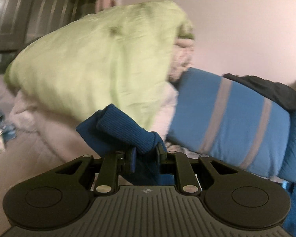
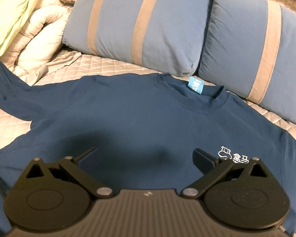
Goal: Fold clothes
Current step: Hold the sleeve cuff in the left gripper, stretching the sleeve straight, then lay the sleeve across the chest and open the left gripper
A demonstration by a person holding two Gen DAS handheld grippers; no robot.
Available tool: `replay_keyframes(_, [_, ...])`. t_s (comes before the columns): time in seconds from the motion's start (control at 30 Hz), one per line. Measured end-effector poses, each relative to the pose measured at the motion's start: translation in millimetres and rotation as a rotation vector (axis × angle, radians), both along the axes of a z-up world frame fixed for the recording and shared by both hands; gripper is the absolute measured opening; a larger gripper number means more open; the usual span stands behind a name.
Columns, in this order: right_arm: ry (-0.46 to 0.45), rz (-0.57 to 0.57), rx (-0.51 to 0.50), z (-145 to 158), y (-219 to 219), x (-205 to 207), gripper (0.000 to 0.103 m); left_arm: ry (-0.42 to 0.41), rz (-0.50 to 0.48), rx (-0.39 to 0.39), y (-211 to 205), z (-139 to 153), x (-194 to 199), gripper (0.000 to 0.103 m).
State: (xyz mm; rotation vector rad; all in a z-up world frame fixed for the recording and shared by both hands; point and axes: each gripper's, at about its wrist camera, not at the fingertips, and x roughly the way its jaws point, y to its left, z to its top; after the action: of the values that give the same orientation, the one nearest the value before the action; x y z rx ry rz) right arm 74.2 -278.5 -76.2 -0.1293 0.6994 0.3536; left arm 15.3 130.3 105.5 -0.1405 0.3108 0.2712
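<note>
A dark blue sweatshirt (image 2: 140, 118) lies face up on the quilted bed, collar with a light blue tag (image 2: 196, 86) toward the pillows, a white logo (image 2: 232, 155) on the chest. Its left sleeve (image 2: 7, 85) stretches out and up to the left. My left gripper (image 1: 146, 154) is shut on the ribbed cuff of that sleeve (image 1: 124, 130) and holds it lifted above the bed. My right gripper (image 2: 146, 158) is open and empty, hovering just over the sweatshirt's chest.
Two blue pillows with grey stripes (image 2: 144, 23) (image 2: 262, 55) lie along the head of the bed. A light green pillow (image 1: 92, 59) rests on a rolled pale duvet (image 2: 41, 35) at the left. A dark garment (image 1: 270, 90) sits on the pillows.
</note>
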Motion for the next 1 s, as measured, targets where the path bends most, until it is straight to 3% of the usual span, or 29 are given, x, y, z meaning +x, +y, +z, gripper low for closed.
replay_keyframes(0.4, [0.008, 0.016, -0.018, -1.9, 2.3, -0.4, 0.103, 0.030, -0.197, 0.095, -89.4, 13.8, 43.8, 0.019])
replay_keyframes(1.0, [0.022, 0.021, -0.030, -4.2, 6.1, 0.7, 0.103, 0.062, -0.425, 0.209, -206.3, 12.0, 80.9, 0.019])
